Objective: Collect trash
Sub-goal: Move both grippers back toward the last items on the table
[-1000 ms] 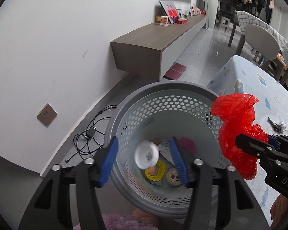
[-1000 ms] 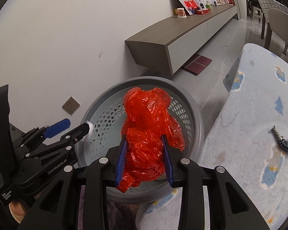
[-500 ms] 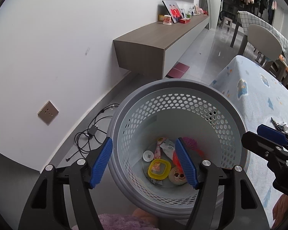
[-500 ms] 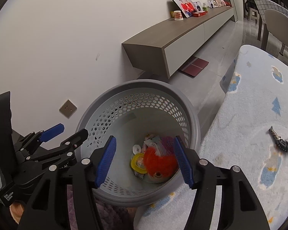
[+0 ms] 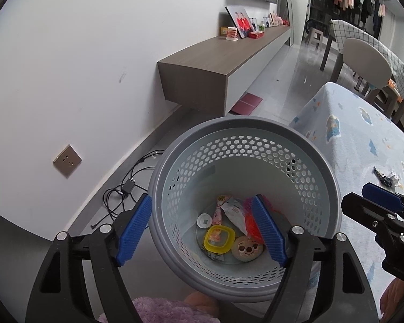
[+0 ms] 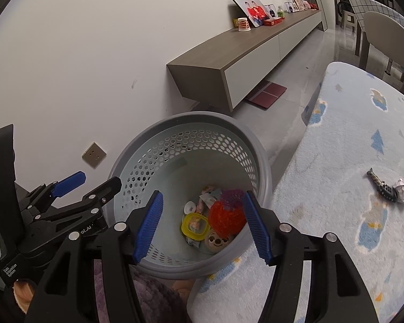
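A grey perforated basket [image 5: 245, 119] [image 6: 191, 115] stands on the floor beside the table. At its bottom lie a crumpled red plastic bag [image 6: 225, 216] [image 5: 251, 223], a white round cap [image 5: 204, 220], a yellow-rimmed tub [image 5: 219, 238], a round toy face [image 5: 247, 248] and snack wrappers [image 5: 233, 211]. My left gripper [image 5: 202, 199] hovers over the basket, its jaws opening with nothing between them. Above the basket's right side, my right gripper [image 6: 202, 194] stands open and empty. A crumpled white paper [image 6: 403, 190] and a dark fish-shaped thing [image 6: 381, 185] lie on the table.
The table [image 6: 350, 140] has a pale blue patterned cloth and sits right of the basket. A wall socket [image 5: 67, 160] and loose cables [image 5: 126, 188] are to the left. Behind are a floating cabinet [image 5: 218, 62], a red mat [image 5: 246, 103] and chairs [image 5: 363, 62].
The white cap has fallen from the left gripper into the basket. The right gripper let go of the red bag, which now lies inside. Both sets of jaws have spread wider.
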